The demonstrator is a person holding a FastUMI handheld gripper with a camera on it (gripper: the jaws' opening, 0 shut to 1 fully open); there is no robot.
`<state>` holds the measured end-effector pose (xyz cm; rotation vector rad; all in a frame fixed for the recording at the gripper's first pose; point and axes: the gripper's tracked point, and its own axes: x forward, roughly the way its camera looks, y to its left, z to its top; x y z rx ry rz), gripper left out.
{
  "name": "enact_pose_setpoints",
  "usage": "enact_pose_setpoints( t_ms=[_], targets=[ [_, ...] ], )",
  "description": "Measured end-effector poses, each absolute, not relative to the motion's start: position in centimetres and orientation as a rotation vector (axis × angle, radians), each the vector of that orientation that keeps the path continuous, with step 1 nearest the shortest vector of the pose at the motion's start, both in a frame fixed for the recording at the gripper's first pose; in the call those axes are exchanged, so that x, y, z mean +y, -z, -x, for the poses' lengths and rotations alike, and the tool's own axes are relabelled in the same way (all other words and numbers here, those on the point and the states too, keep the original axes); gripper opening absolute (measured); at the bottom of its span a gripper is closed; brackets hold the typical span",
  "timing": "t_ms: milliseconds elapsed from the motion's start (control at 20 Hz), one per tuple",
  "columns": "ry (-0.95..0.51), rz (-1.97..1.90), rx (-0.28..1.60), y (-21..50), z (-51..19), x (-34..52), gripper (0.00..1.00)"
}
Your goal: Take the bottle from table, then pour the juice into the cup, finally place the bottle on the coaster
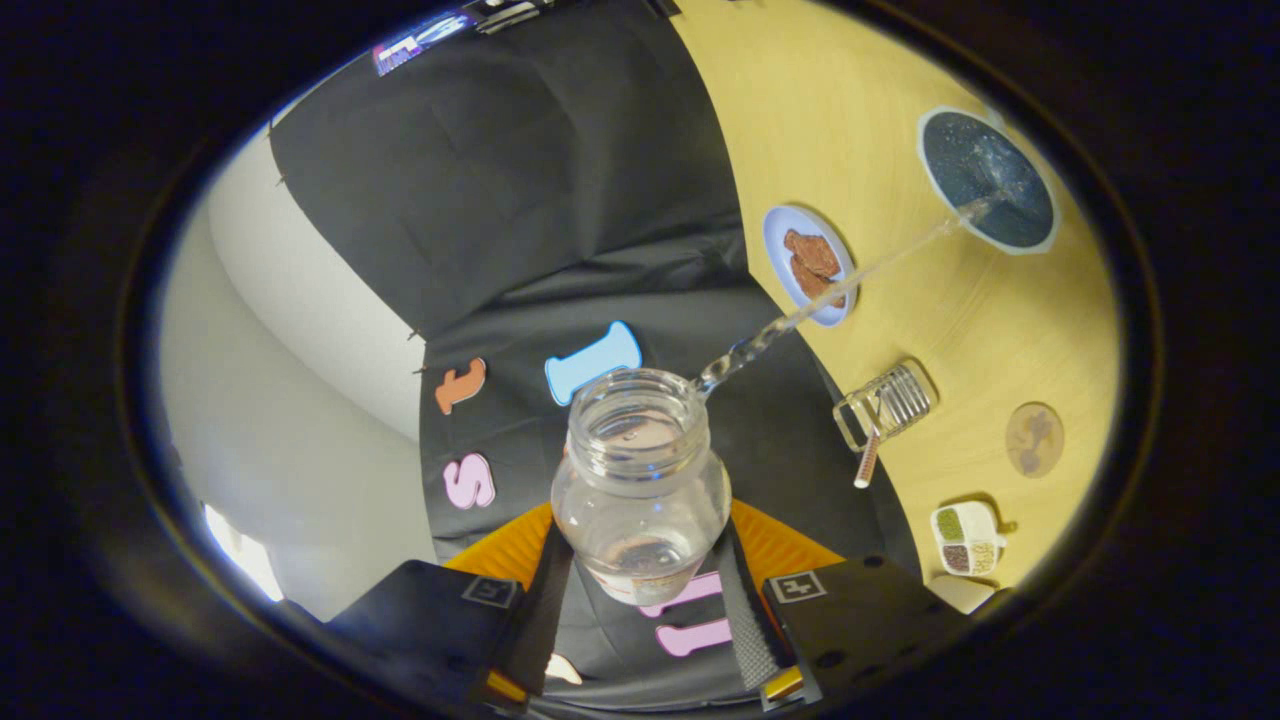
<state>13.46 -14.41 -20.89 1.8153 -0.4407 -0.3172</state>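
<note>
Yellow table; claw gripping half-hidden bottle

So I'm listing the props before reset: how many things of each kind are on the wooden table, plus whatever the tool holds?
Clear bottle, held between the tool's fingers, pouring: 1
Dark cup: 1
Plate of brown food: 1
Glass mug: 1
Round coaster: 1
Small divided dish: 1
Total: 6

Clear glass bottle, uncapped and tipped over, clamped between the fingers; thin clear stream arcing from its mouth into the dark, pale-rimmed cup far right. Round brown coaster nearer, bare.
</note>
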Motion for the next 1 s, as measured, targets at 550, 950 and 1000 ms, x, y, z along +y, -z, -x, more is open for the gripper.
enact_pose_setpoints(
  t_ms=[550,950,1000],
  targets=[
    [0.294,-1.852,-0.543,17.6,-13.1,-15.3,0.75],
    [0.285,-1.867,-0.597,15.8,-12.7,-15.9,0.75],
    [0.285,-1.869,-0.604,15.6,-12.7,-16.0,0.75]
  ],
)
